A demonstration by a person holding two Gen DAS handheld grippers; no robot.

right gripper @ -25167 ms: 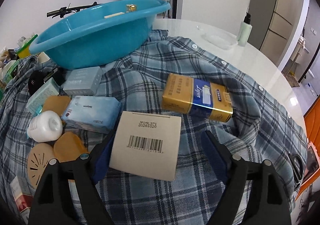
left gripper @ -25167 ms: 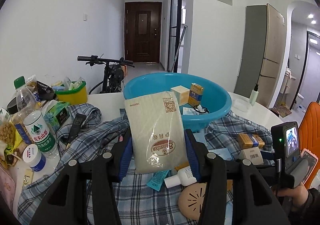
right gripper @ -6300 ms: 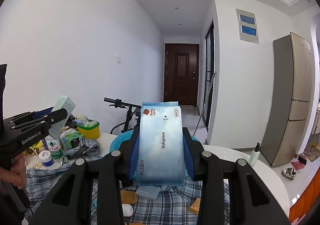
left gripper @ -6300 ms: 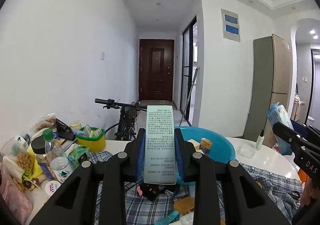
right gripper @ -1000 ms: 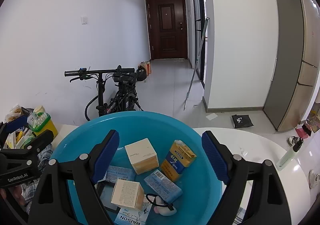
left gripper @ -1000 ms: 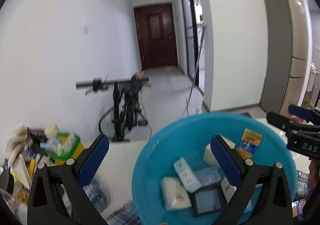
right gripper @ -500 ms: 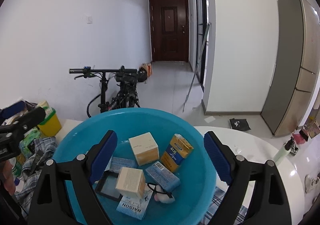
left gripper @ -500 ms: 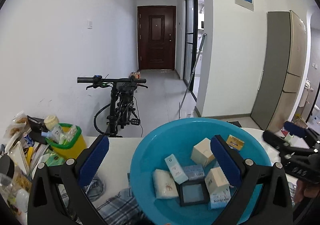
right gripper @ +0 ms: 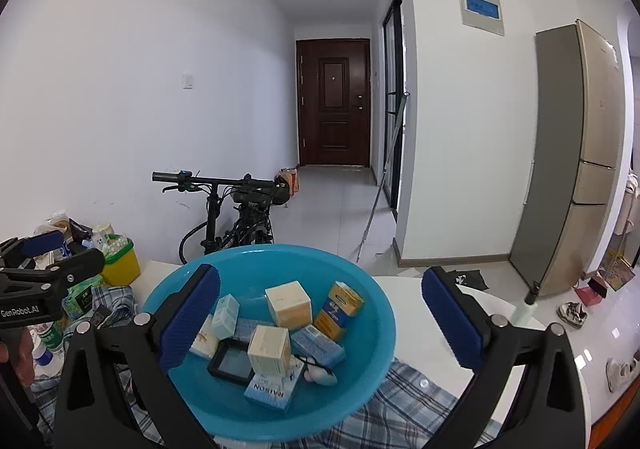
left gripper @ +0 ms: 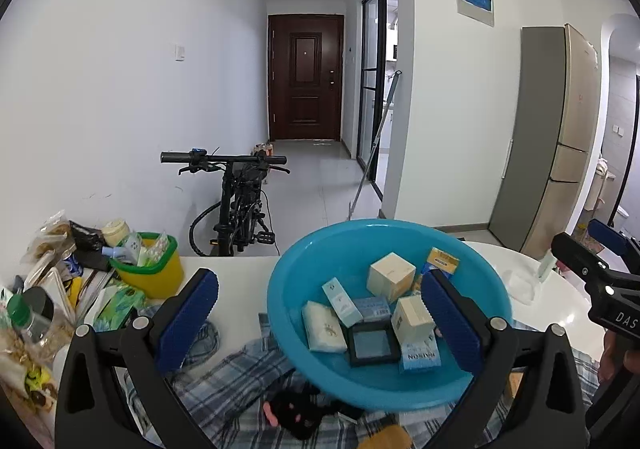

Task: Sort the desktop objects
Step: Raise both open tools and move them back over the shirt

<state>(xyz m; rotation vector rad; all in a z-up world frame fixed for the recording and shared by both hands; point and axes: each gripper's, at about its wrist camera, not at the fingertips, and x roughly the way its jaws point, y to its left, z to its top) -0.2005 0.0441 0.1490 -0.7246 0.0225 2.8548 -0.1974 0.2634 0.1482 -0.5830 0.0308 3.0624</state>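
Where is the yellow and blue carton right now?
The yellow and blue carton leans inside the blue basin, on its right side, beside the cream cube box.

The basin [right gripper: 372, 313] was bright turquoise blue. Boxes inside it were cream [right gripper: 289, 303], pale blue [right gripper: 318, 345] and yellow with blue [right gripper: 339, 309]. A black-framed case [right gripper: 231, 362] held a blue-grey panel. The cloth [left gripper: 224, 377] was blue-grey plaid. The bin [left gripper: 150, 277] was yellow, rimmed green. The bench [right gripper: 536, 329] was glossy white.
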